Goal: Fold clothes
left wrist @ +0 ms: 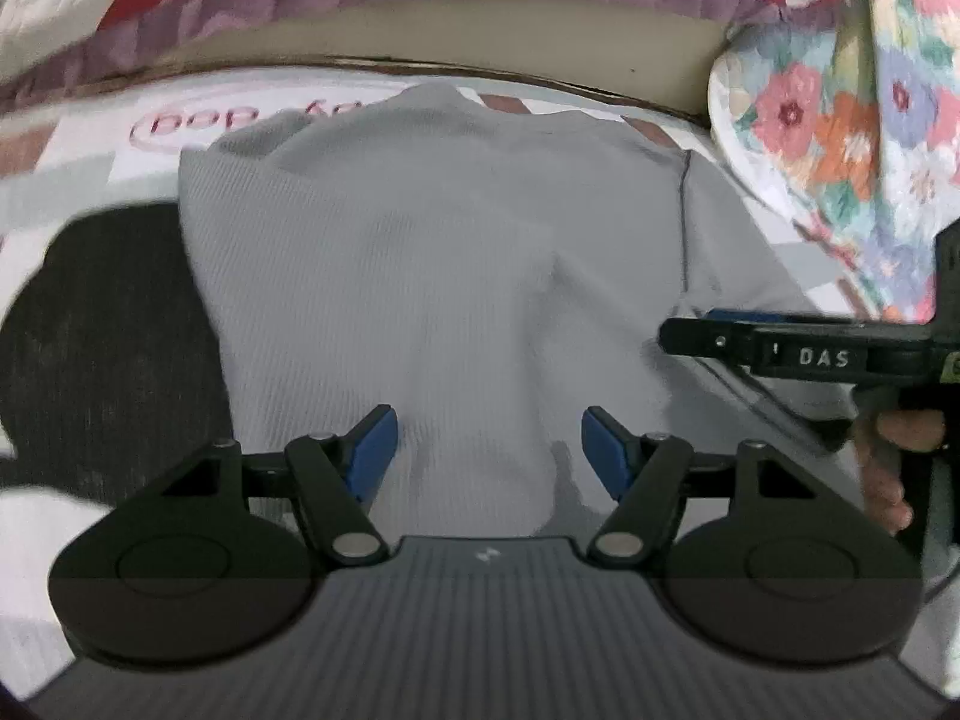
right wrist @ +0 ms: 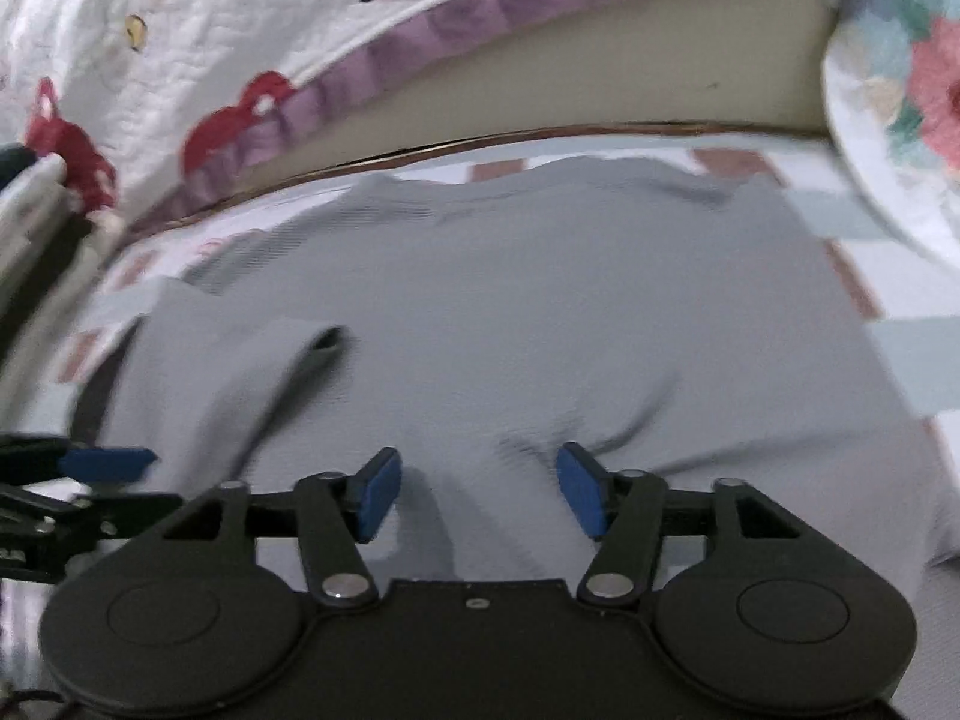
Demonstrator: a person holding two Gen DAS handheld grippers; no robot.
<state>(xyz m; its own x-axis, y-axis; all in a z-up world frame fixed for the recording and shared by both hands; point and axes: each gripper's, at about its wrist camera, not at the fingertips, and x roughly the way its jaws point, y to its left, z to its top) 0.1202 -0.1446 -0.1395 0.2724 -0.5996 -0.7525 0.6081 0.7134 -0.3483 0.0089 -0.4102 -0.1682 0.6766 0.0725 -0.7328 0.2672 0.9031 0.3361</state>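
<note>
We see a soft grey ribbed knit top (left wrist: pixel 420 276) lying spread on a bed sheet with pink, white and pale green squares (right wrist: pixel 918 354). One sleeve (right wrist: pixel 264 378) lies folded in over the body of the top.

Our left gripper (left wrist: pixel 489 456) has its blue pads wide apart, with nothing between them, low over the near part of the top. Our right gripper (right wrist: pixel 480 492) is the same, wide apart over a small wrinkle.

We think the top is light and floppy. It will bend and sag, so an edge or a corner looks best to pinch.

A dark cloth (left wrist: pixel 108 348) lies beside the top. A white quilt with red shapes and a purple border (right wrist: pixel 198 60) hangs behind, and a flowery cloth (left wrist: pixel 840 120) is to one side.
</note>
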